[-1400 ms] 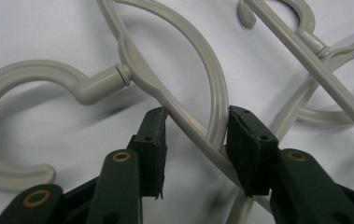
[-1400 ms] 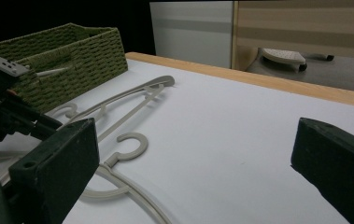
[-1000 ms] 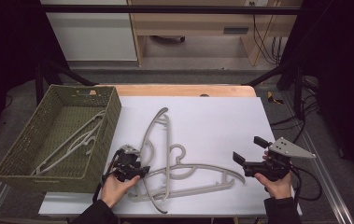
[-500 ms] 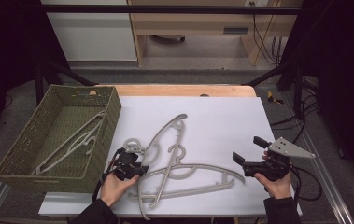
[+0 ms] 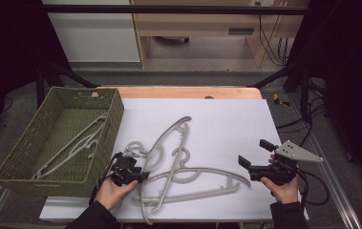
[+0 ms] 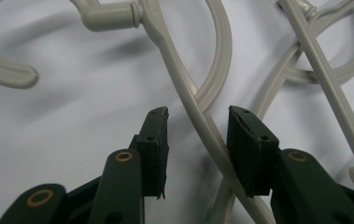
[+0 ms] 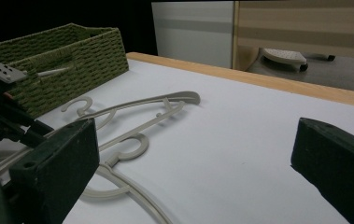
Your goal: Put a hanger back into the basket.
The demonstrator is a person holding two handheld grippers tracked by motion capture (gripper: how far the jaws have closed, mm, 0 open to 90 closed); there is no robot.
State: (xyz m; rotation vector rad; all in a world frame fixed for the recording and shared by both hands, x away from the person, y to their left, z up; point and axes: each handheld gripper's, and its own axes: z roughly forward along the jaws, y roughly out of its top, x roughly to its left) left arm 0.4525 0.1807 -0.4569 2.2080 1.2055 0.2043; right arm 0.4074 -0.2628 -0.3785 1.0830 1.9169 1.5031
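The left claw (image 6: 198, 122), low beside the basket (image 5: 23, 157), has just been opening, a hanger (image 6: 188, 95) arm between its unclenched jaws. The right claw (image 5: 255, 151) hovers released, well apart. Two hangers lie on the surface (image 5: 226, 124), two inside the basket.

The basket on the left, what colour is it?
The basket is olive green, woven like wicker. The weave shows best in the right gripper view.

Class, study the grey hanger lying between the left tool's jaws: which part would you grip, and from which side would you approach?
Probably grip the hanger on its thin straight arm just below the hook, coming down from above. It lies flat on the white table, so only its narrow sides are free. The left tool already straddles that arm; its jaws have just been opening, pads not pressing.
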